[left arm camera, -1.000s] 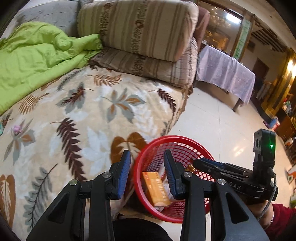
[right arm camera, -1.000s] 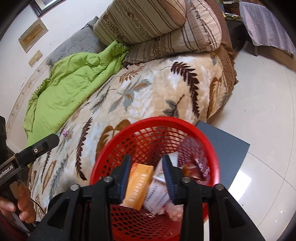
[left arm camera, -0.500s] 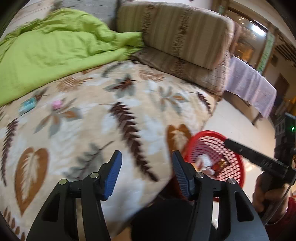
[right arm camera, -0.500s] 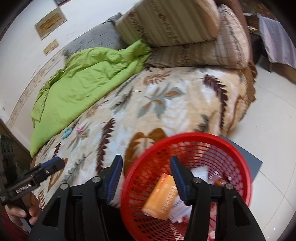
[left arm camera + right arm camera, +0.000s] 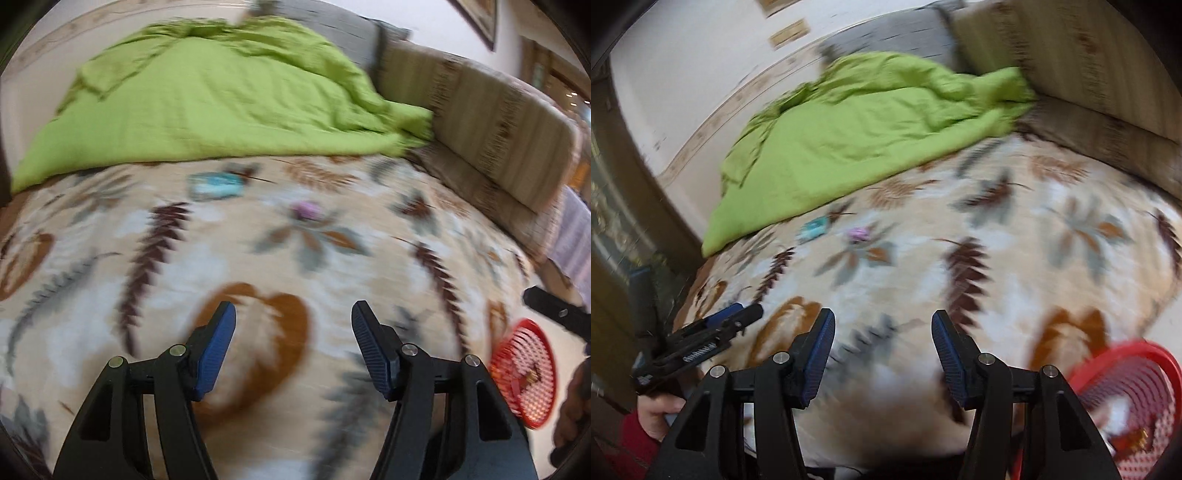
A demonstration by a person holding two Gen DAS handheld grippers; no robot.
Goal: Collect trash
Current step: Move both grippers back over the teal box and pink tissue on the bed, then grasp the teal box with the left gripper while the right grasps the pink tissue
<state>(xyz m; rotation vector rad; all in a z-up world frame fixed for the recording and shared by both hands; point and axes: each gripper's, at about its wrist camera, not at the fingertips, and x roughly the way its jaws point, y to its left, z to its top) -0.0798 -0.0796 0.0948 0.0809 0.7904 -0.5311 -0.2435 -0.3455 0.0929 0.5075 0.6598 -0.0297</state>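
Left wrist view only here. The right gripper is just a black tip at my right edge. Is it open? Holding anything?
Observer: The right gripper is open, with nothing between its fingers, and it points over the leaf-print blanket.
Operator: Where are the two small items from its side?
Observer: The blue item and the pink item lie ahead and to the left of its fingers, near the edge of the green quilt. Both are blurred.
Operator: How's my gripper held?
Observer: The left gripper is in a hand with a red sleeve, low at the bed's left.
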